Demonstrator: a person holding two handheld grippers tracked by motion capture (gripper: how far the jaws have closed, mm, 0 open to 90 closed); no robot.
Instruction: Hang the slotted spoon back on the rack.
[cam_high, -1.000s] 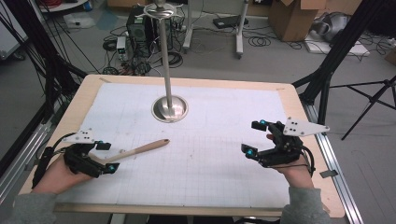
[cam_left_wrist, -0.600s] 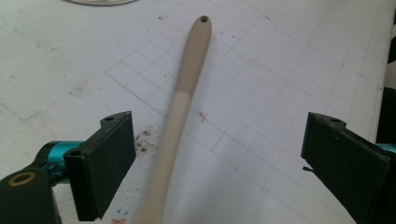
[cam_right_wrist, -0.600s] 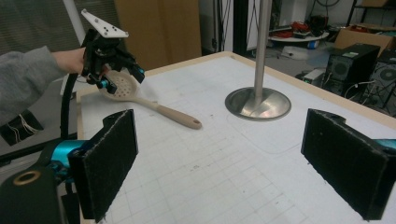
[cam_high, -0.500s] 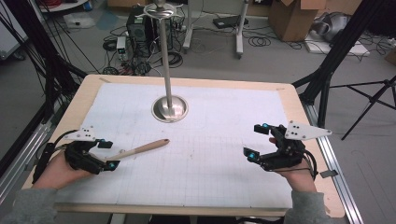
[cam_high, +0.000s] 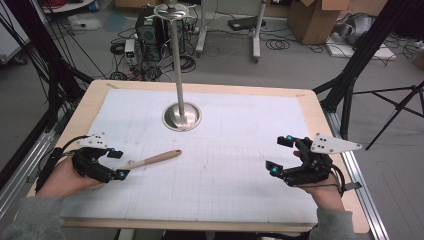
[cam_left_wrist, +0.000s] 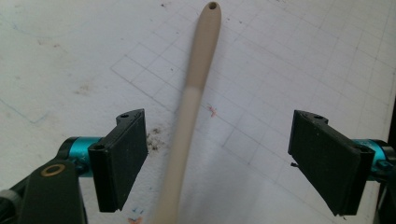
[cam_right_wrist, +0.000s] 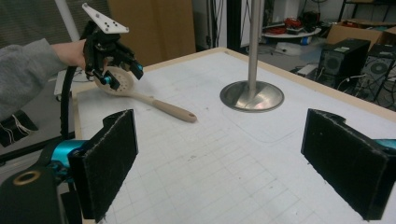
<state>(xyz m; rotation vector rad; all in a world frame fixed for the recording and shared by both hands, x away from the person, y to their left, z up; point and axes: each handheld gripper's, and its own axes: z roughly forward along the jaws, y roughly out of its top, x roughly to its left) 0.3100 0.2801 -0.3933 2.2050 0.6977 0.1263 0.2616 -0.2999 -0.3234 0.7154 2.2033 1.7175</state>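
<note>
Spoon handle (cam_left_wrist: 194, 107) between spread fingers (cam_left_wrist: 119, 165) (untouched), on gridded sheet (cam_left_wrist: 289, 60)

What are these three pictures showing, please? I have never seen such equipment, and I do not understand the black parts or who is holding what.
No robot is here: a person holds a hand tool with two jaws in each hand. The high view looks down on a table covered with white grid paper. The left gripper and the right gripper are those tools.

The other two pictures come from small cameras riding on each tool, looking along its own black jaws.

On the table stands a metal stand, a pole on a round base. A beige slotted spoon lies near the left gripper. In the left gripper view its handle runs between the open jaws, not clamped. The right gripper is open and holds nothing.
</note>
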